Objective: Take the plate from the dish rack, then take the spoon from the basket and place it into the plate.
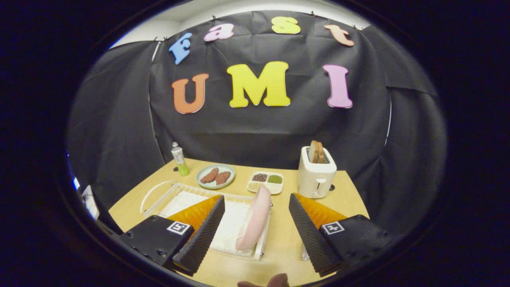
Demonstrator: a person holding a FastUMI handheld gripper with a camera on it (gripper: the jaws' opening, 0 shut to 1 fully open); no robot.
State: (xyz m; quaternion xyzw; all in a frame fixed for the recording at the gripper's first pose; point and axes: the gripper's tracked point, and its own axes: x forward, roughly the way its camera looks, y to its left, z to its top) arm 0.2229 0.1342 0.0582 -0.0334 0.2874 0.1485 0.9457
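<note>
step: first one, plate not yet taken from the rack; judged from the plate standing in it untouched.
fingers: gripper [255, 223] spread wide, holding nothing, above the near end of the rack.
plate: pink plate [255, 217] stands on edge in the dish rack [223, 233], between the fingers, closer to the right one; touching neither.
rack: white wire frame, flat on the tabletop [279, 247]; left finger overlaps its middle, right finger sits off its right side.
spoon/basket: something pale and thin just behind the right finger at the tabletop, too hidden to call. Basket can't be made out.
beyond fingers: dish with two brown pieces [215, 176], divided tray [266, 182], toaster [316, 172], bottle [179, 159], all well past the rack.
approach: my read, shift slightly right to centre the rim between the fingers, descend, pinch across the plate's thickness near the top edge.
lift: straight up along the rack slots before any swing, otherwise the rack likely drags.
risk: smooth thin rim, may slip or pivot if grabbed off-centre.
</note>
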